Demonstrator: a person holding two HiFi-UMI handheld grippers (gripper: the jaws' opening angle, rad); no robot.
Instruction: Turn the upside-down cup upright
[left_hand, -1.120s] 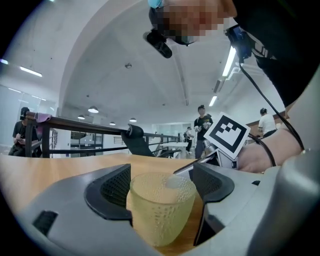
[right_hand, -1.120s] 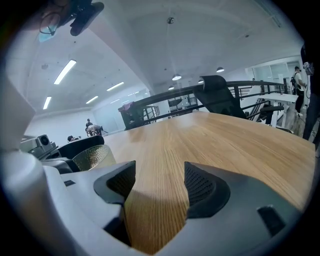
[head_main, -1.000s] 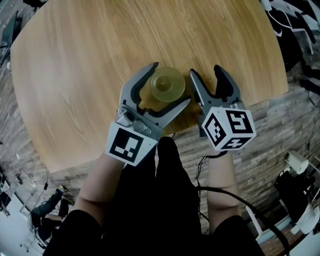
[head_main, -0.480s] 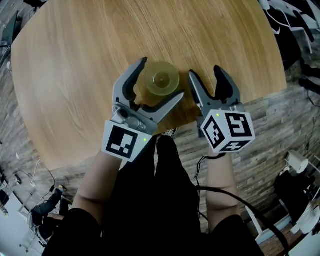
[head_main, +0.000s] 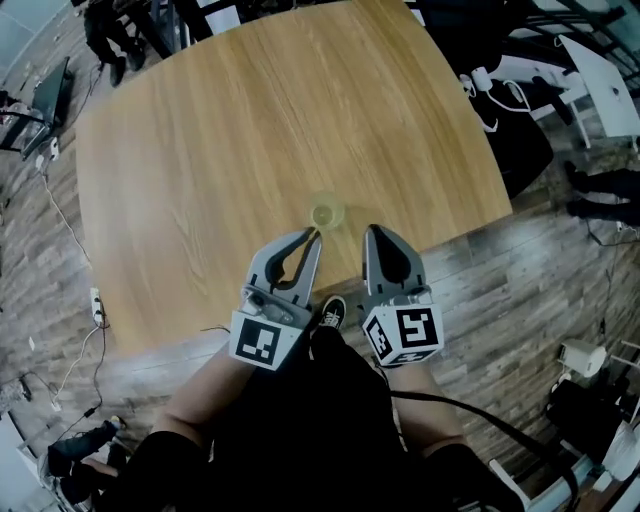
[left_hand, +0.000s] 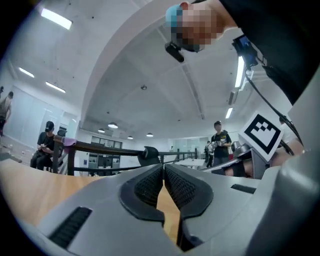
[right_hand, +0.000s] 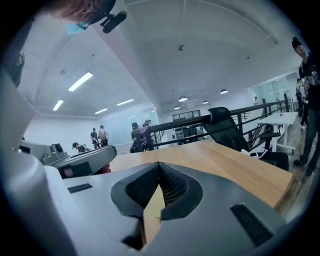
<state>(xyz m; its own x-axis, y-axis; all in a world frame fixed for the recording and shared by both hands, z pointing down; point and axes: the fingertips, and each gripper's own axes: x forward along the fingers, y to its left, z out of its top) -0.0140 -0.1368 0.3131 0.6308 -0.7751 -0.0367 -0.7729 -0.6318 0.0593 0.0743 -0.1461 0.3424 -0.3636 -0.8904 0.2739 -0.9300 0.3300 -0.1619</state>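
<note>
A small translucent yellow cup (head_main: 327, 213) stands on the round wooden table (head_main: 200, 150) near its front edge; it is too small here to tell which way up it is. My left gripper (head_main: 316, 236) hangs just in front of the cup, apart from it. Its jaws have just been closing and now meet with nothing between them (left_hand: 163, 167). My right gripper (head_main: 369, 232) is beside it to the right; its jaws have also just closed on nothing (right_hand: 159, 165). Neither gripper view shows the cup.
The table's front edge runs just under both grippers, with grey plank floor (head_main: 480, 300) below. Cables (head_main: 60, 350) lie on the floor at the left. A white desk with cords (head_main: 590, 70) stands at the upper right. People stand far across the room (left_hand: 219, 137).
Both grippers have drawn back from the cup towards me and risen, and their jaws have gone from wide open to shut. The cup stays on the table. The head view now takes in more of the table.
</note>
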